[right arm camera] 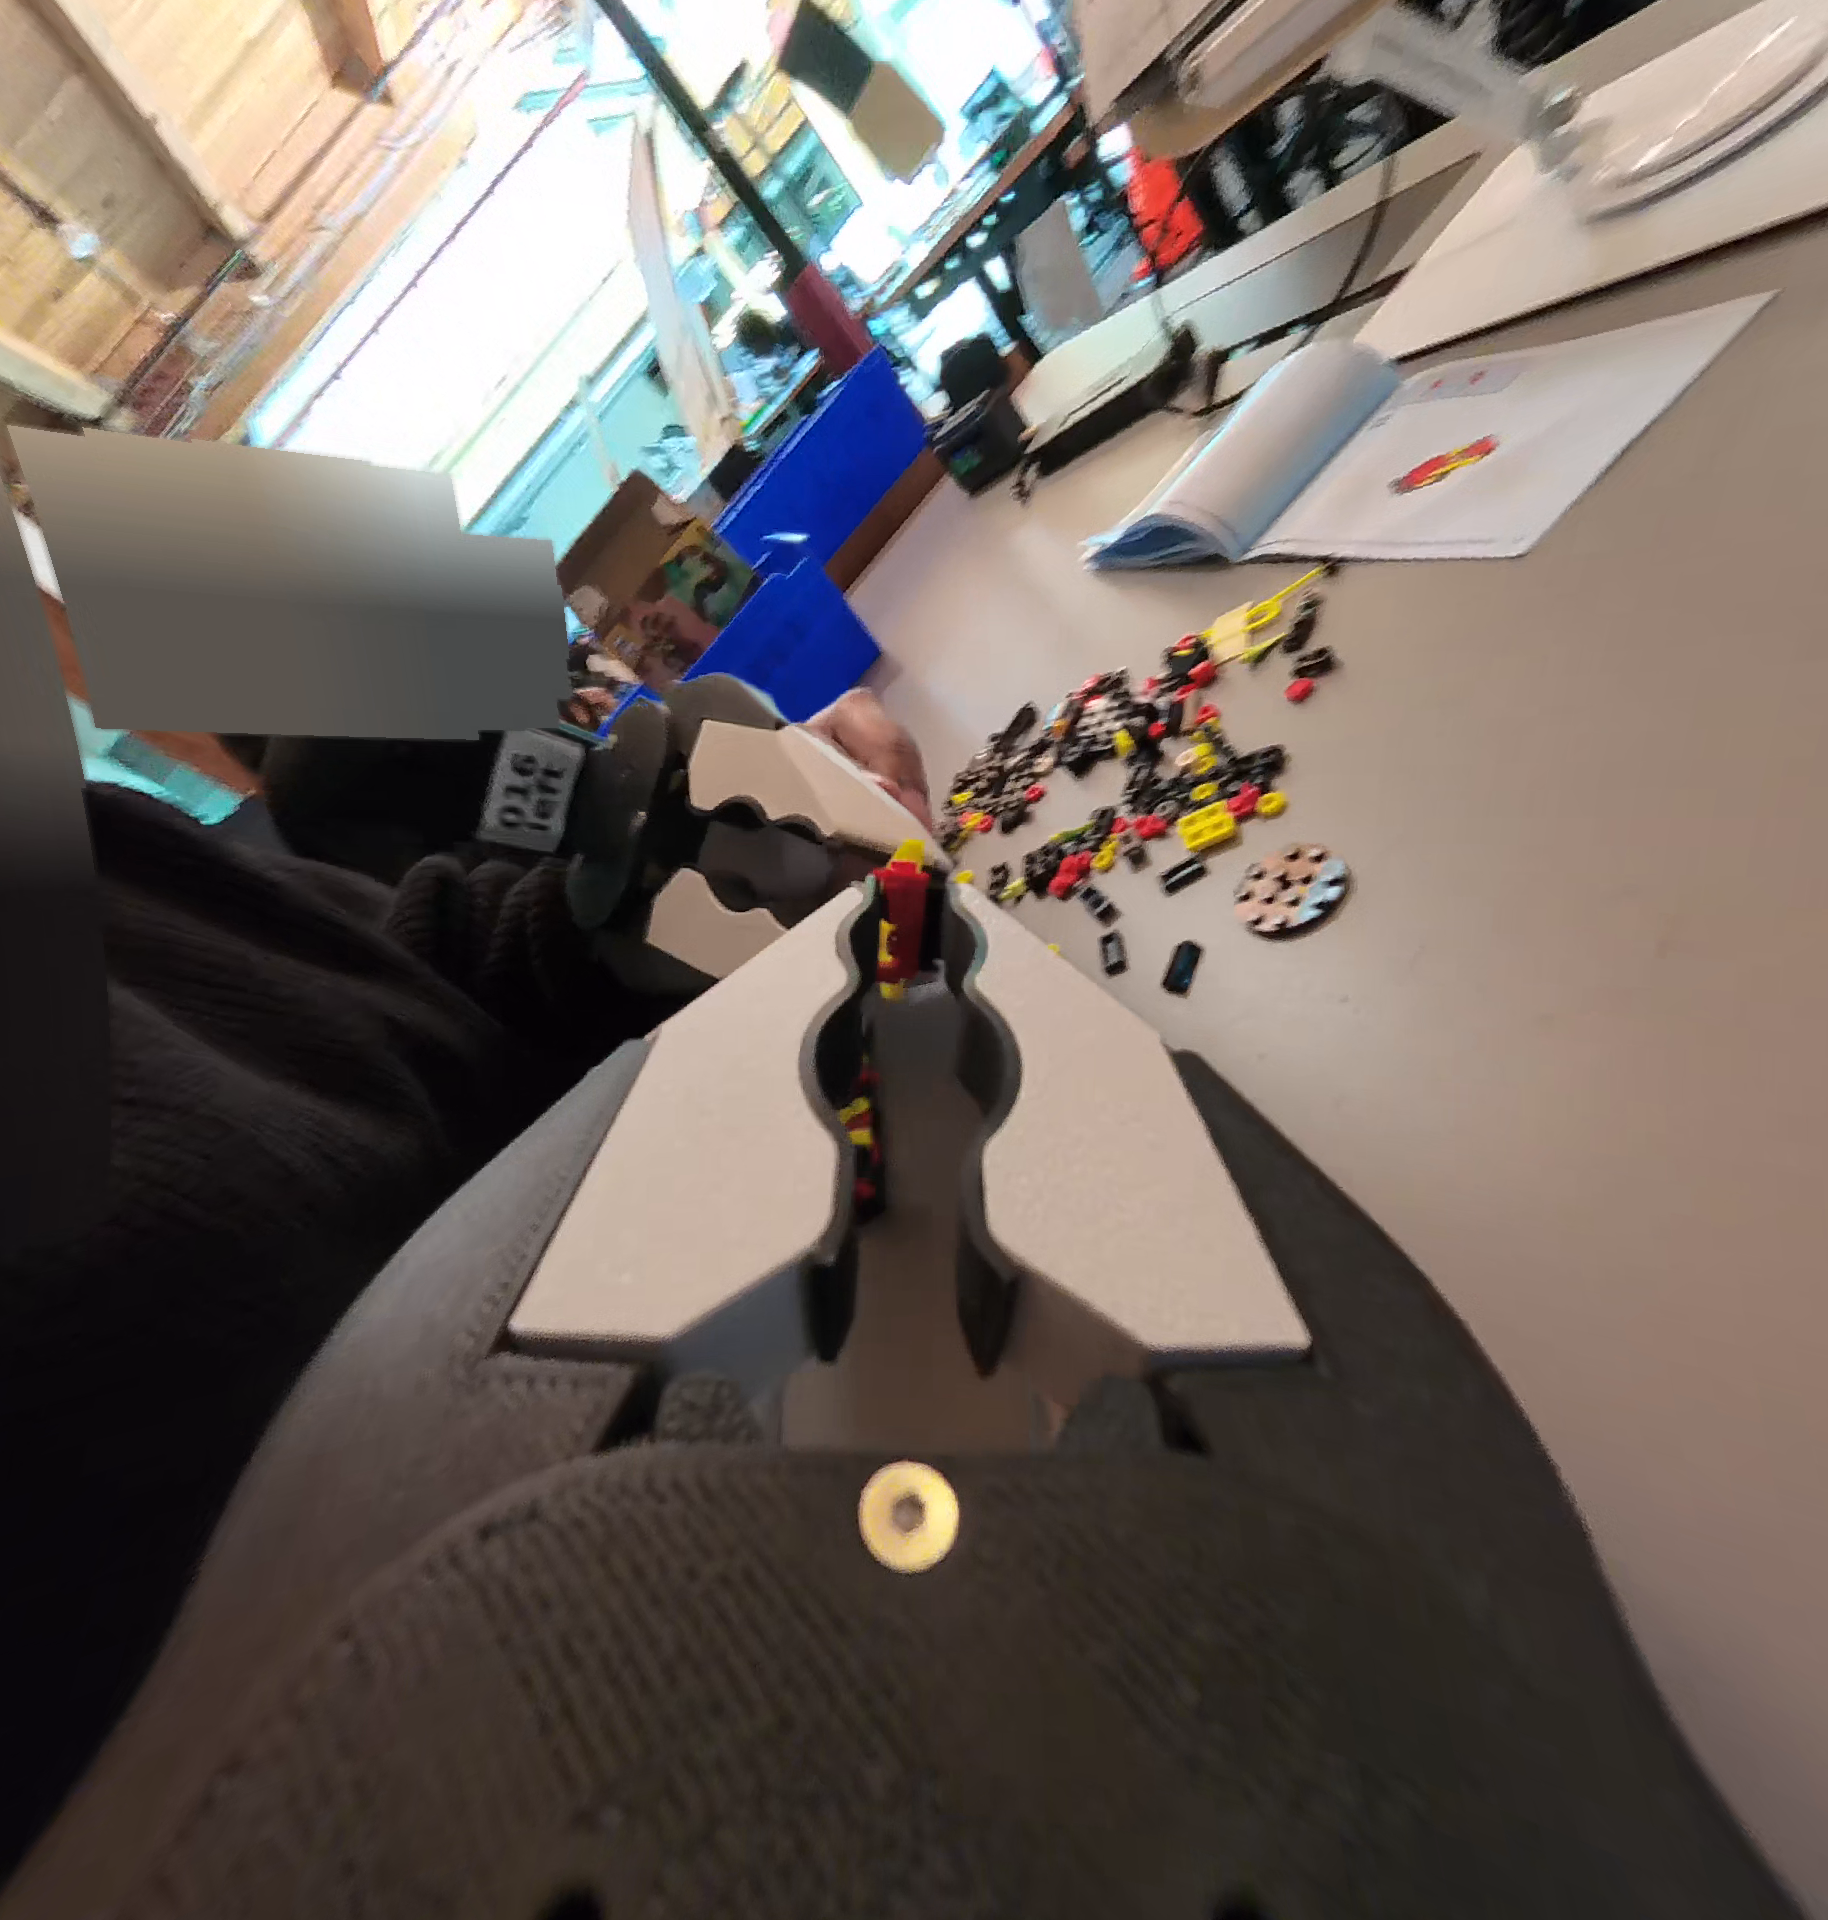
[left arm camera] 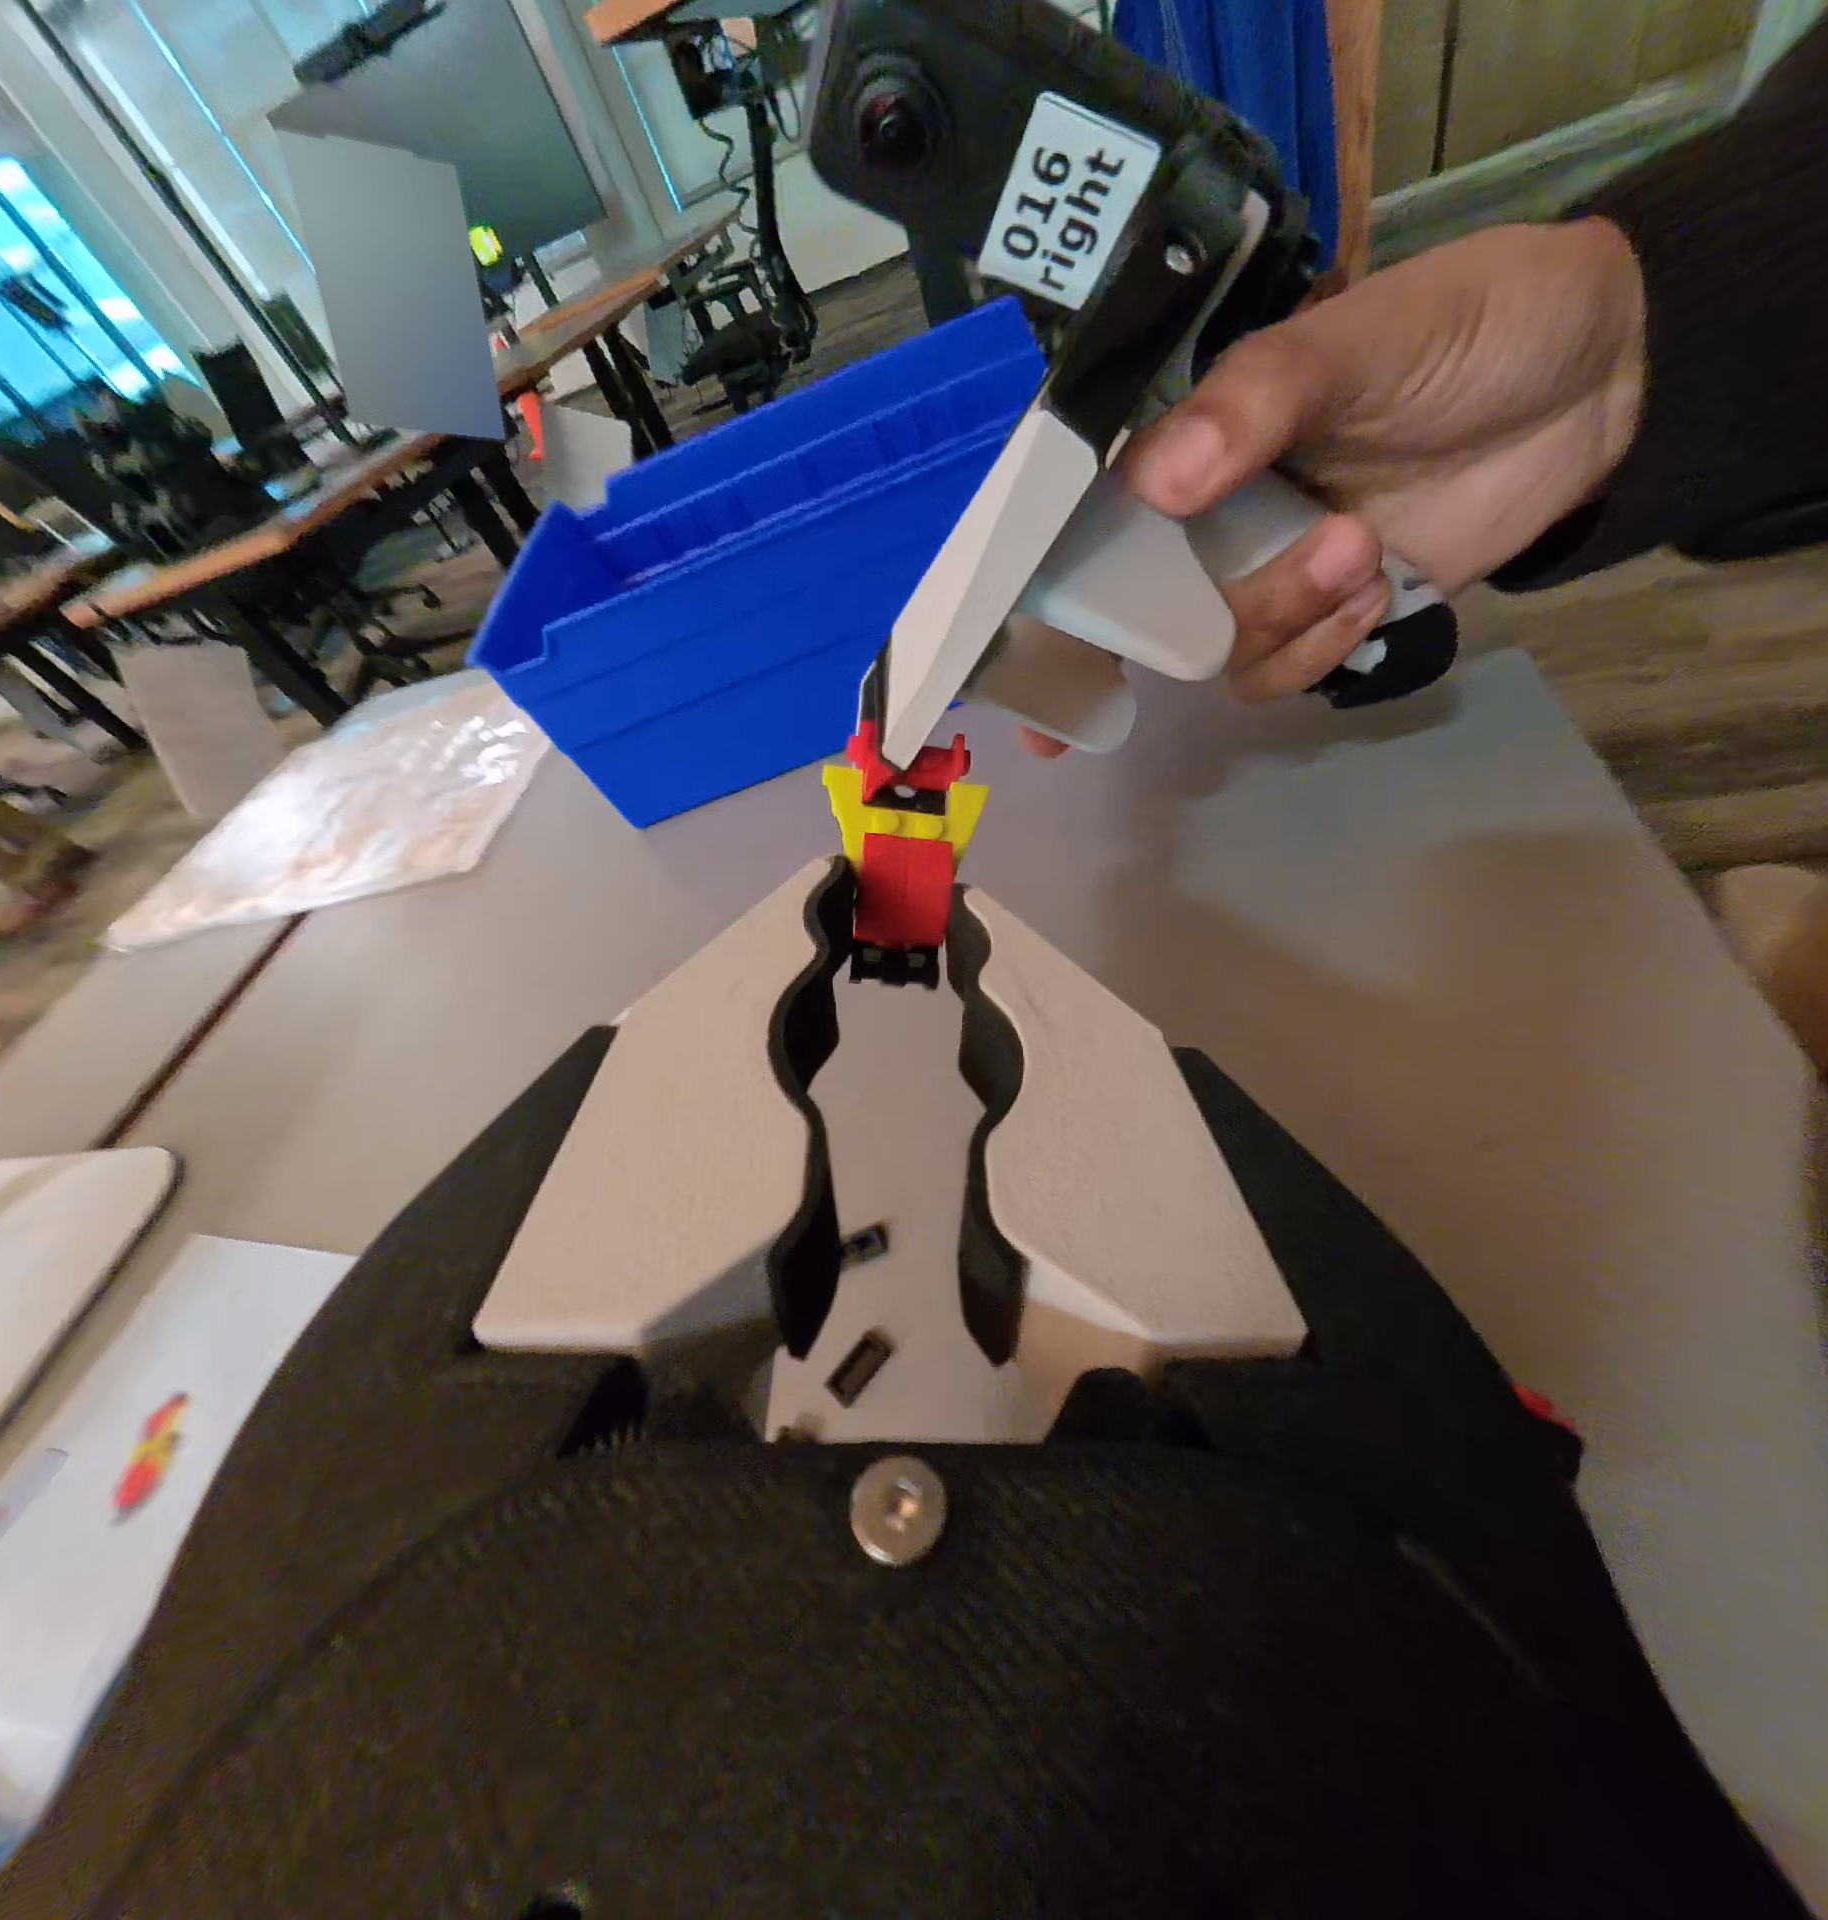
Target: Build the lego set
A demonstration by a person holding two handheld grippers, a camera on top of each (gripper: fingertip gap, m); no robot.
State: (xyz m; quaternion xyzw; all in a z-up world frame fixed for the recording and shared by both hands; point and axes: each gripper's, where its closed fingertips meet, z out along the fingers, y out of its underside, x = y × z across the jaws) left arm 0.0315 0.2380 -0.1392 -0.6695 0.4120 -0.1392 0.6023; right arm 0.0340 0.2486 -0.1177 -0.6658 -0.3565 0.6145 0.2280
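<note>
I see the blue bin (left arm camera: 744,634) on the tabletop (left arm camera: 1253,1039) just behind the lego model (left arm camera: 905,883); what it holds is hidden. My left gripper (left arm camera: 902,914) is clenched on the model's red body, and my right gripper (right arm camera: 915,925) pinches its far end, above the tabletop. Only the right wrist view shows loose bricks (right arm camera: 1128,779) and an open instruction booklet (right arm camera: 1409,468) beyond the model; only the left shows a plastic bag (left arm camera: 349,810) beside the bin

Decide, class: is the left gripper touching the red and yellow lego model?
Touching. The left wrist view shows the left gripper closed on the lego model, its fingertips pressed against both sides of the red body, with no gap.
</note>
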